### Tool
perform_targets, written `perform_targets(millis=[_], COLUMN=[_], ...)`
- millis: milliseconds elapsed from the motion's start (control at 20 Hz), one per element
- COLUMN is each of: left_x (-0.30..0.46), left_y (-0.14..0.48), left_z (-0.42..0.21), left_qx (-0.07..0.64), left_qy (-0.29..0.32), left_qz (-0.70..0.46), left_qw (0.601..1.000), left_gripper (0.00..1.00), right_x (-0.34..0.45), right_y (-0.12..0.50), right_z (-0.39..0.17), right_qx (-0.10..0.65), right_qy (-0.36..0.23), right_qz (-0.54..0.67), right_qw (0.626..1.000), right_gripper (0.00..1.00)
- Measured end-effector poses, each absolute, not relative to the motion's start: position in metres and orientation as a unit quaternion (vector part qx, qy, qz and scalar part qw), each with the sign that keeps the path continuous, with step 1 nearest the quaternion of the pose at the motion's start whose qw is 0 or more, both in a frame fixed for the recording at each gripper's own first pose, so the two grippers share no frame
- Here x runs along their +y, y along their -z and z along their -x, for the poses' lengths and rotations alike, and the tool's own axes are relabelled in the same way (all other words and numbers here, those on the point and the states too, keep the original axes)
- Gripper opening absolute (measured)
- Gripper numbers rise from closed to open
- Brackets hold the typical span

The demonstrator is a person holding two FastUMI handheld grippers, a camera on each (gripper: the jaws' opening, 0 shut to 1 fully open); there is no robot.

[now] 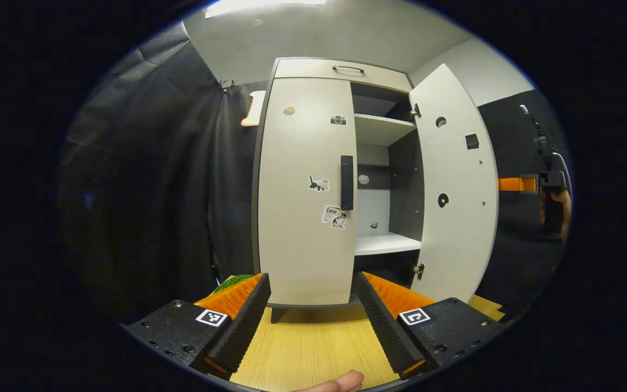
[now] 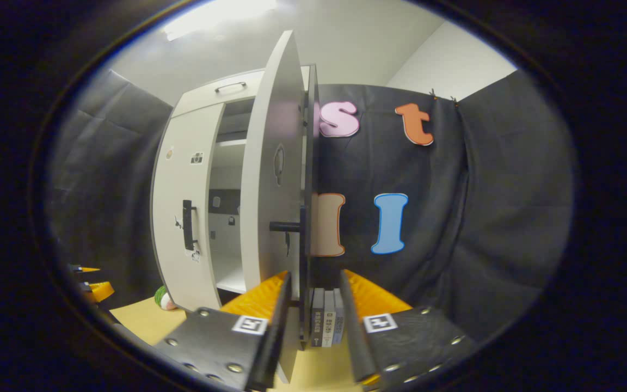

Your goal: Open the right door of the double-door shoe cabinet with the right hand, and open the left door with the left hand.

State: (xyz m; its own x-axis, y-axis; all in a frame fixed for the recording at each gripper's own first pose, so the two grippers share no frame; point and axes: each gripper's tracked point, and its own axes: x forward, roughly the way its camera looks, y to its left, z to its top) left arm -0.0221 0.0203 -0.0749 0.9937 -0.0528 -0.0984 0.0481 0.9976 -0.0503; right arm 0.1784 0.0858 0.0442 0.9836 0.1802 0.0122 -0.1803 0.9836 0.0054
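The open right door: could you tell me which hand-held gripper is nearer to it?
Right. The right hand-held gripper straddles the right door edge; the left hand-held gripper faces the closed left door.

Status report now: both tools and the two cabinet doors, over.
Left tool open, facing closed left door. Right tool open, straddling the edge of right door, already swung open. Nothing blocks the left handle.

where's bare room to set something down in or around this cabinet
Free: the lower shelf and upper shelf behind the open right door, and the wooden tabletop before the closed left door. Crowded: books beside the right door's edge, near the right gripper.
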Motion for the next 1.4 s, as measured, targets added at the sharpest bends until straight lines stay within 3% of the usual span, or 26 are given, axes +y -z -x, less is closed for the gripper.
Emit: perform_targets(millis=[50,150,350,800,1100,1400], left_x=[0.023,0.027,0.039,0.02,-0.017,-0.035], left_y=[0.073,0.064,0.048,0.043,0.03,0.003], left_z=[0.016,0.003,-0.026,-0.128,-0.188,-0.227], left_qx=[0.053,0.047,0.04,0.043,0.039,0.04], left_qy=[0.02,0.018,0.011,0.014,0.046,0.013], left_qz=[0.032,0.041,0.023,0.035,0.052,0.037], left_qw=[0.998,0.998,0.999,0.998,0.997,0.998], left_gripper=[0.99,0.99,0.99,0.99,0.99,0.99], right_x=[0.08,0.071,0.068,0.097,0.096,0.098], right_y=[-0.041,-0.035,-0.018,0.005,0.013,0.022], right_z=[-0.174,-0.167,-0.146,-0.096,-0.07,-0.052], right_qx=[-0.008,-0.011,-0.008,-0.015,-0.031,-0.031], right_qy=[-0.075,-0.049,-0.024,-0.042,-0.02,-0.022], right_qz=[0.0,0.005,0.002,-0.057,-0.08,-0.077], right_qw=[0.997,0.999,1.0,0.997,0.996,0.996], right_gripper=[0.76,0.98,0.97,0.99,0.99,0.99])
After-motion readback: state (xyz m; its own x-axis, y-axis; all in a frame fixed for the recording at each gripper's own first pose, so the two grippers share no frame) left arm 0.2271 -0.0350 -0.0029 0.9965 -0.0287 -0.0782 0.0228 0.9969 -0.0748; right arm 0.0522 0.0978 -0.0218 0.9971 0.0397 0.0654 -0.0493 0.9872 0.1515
